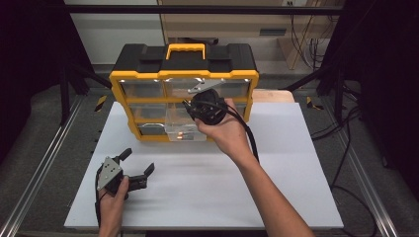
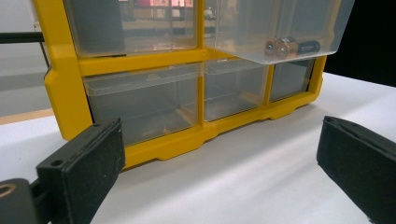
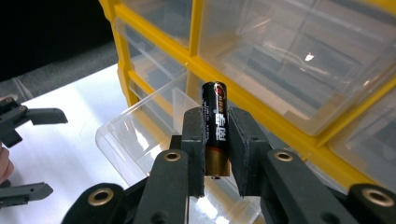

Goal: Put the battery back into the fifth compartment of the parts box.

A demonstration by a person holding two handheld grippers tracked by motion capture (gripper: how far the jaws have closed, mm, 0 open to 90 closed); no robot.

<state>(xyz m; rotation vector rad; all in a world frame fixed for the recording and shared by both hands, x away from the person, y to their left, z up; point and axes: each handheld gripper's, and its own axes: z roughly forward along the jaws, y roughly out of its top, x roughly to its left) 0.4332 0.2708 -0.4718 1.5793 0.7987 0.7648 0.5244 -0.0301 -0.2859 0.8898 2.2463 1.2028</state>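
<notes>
Where clamped, cylindrical glossy battery

In the high view the right gripper and hand hide the middle drawers of the organizer, while drawer contents there are too small to tell.

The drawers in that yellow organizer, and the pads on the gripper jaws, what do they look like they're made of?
The drawers look like clear, glossy hard plastic: you see batteries through one and light glints on its walls. The organizer frame seems opaque yellow moulded plastic with a smooth sheen. The pads appear matte black with a fine grain, probably rubber or foam.
</notes>
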